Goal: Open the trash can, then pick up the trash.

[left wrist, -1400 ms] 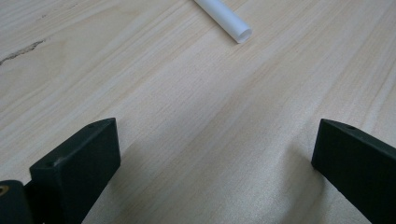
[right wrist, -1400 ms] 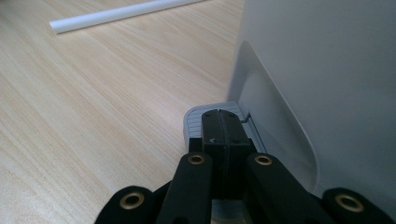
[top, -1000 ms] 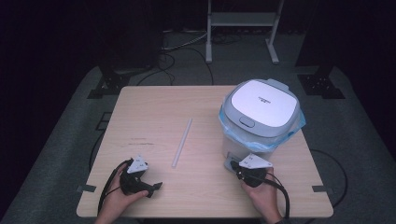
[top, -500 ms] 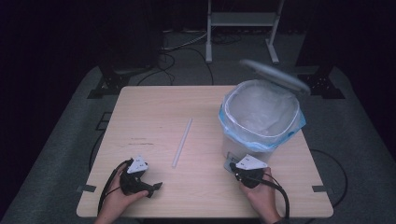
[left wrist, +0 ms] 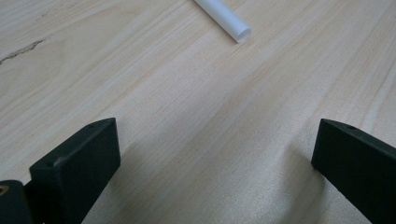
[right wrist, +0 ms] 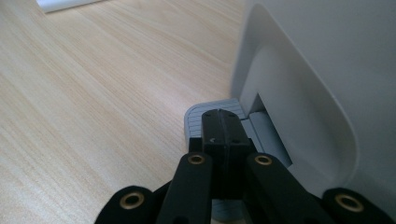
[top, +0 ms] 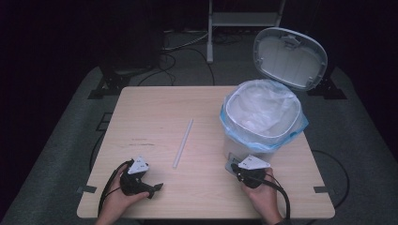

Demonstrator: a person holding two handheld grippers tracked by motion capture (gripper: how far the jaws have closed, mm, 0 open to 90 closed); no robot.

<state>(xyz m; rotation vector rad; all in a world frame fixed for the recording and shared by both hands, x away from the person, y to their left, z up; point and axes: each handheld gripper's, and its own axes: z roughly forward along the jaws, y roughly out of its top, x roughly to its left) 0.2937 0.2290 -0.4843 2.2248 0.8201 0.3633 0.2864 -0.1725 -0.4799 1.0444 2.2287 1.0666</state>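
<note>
Pale wood grain covers the table (top: pixel 155 117), and on it, toward the 2 o'clock part of the top in the high view, stands a white pedal bin (top: pixel 261 123) lined with a clear bag whose blue-tinted rim folds over the edge. Its lid (top: pixel 289 57) stands swung up and open at the bin's 12 to 1 o'clock side, its hollow underside facing the camera. At the foot of the bin, on its 7 o'clock side, sits the grey foot pedal (right wrist: pixel 212 114), ribbed on top.

The right gripper (top: pixel 236 169) lies at the 5 o'clock part of the table with the person's right hand (top: pixel 263 197) behind it. In the right gripper view its two black jaws are pressed together with nothing between them, and their joined tips rest on the pedal, right at the bin's base.

The left gripper (top: pixel 157 187) sits at the 7 o'clock part of the table, low over the wood, held by the left hand (top: pixel 117 201). In the left gripper view its jaws are spread wide, with bare table between them.

A thin white tube (top: pixel 183 143) lies flat near the middle of the table, running from about 12 o'clock to 6 o'clock with a slight lean, well apart from both grippers; its open end (left wrist: pixel 242 33) appears at 12 o'clock in the left gripper view
</note>
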